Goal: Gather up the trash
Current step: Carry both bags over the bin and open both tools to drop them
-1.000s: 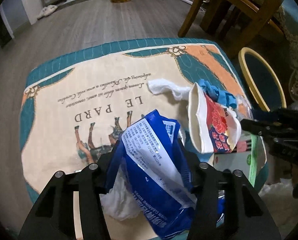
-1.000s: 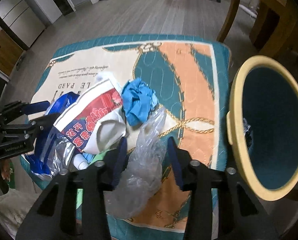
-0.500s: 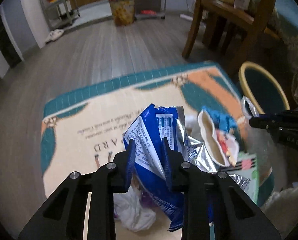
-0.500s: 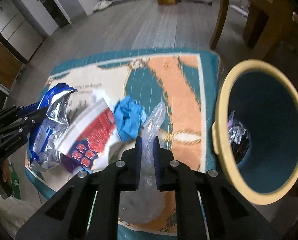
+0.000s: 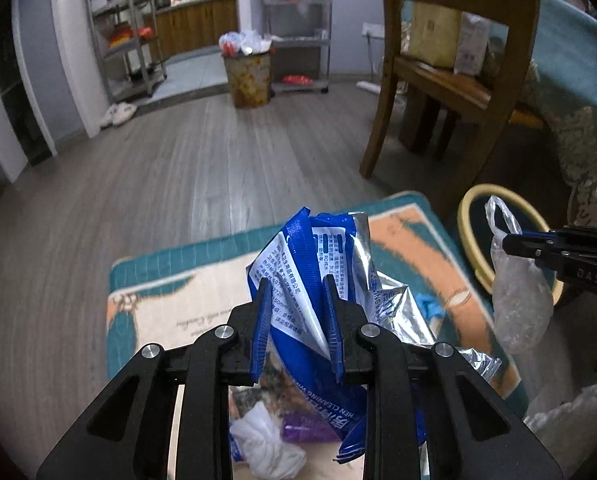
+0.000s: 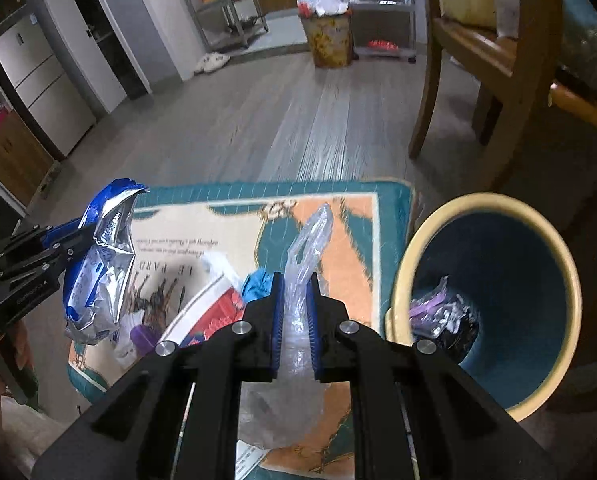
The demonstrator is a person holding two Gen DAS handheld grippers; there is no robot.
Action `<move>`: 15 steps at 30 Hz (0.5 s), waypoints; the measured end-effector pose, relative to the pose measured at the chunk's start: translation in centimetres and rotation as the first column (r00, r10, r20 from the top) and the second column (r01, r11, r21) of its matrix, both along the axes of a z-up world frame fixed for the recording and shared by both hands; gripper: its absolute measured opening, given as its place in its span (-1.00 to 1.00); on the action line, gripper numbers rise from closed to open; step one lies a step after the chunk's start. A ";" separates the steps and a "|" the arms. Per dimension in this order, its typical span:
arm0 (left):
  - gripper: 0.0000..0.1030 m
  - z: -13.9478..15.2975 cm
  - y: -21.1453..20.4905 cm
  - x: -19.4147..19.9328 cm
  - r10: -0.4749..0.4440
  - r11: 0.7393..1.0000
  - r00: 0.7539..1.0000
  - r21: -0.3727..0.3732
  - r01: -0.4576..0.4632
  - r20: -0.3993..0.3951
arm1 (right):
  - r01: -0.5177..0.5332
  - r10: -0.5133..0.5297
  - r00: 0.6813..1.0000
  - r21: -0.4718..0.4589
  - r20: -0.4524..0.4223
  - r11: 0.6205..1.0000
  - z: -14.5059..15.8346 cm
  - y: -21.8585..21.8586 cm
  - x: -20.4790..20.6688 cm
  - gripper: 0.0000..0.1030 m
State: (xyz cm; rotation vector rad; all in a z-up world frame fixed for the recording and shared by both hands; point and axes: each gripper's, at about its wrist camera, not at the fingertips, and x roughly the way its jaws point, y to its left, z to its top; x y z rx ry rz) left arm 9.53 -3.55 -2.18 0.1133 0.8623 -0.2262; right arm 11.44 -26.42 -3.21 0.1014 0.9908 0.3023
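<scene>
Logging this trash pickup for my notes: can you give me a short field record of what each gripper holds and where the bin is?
left gripper: shut on blue wipes packet
right gripper: shut on clear plastic bag
bin: right of mat, trash already inside
left on mat: blue cloth, red-and-white wrapper

A low surface covered by a teal and orange printed cloth carried the litter. Around the red and white wrapper lay a blue crumpled scrap beyond it, a purple piece left of it, and a white tissue wad nearby.
</scene>
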 end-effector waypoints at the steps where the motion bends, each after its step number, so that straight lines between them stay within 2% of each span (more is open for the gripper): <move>1: -0.48 0.4 -0.3 0.0 -0.004 1.000 1.000 -0.003 0.004 0.012 | 0.010 -0.010 1.000 0.008 0.008 1.000 0.4 -0.4 0.0 -0.80; 7: -0.48 2.2 -2.4 0.0 -0.043 0.998 0.997 -0.035 0.046 0.059 | 0.060 -0.062 0.996 0.036 0.061 0.998 2.6 -3.1 -0.2 -0.80; 15: -0.48 3.1 -6.9 0.4 -0.115 0.991 0.990 -0.061 0.120 0.082 | 0.130 -0.139 0.985 0.082 0.107 0.988 4.6 -7.8 -0.9 -0.80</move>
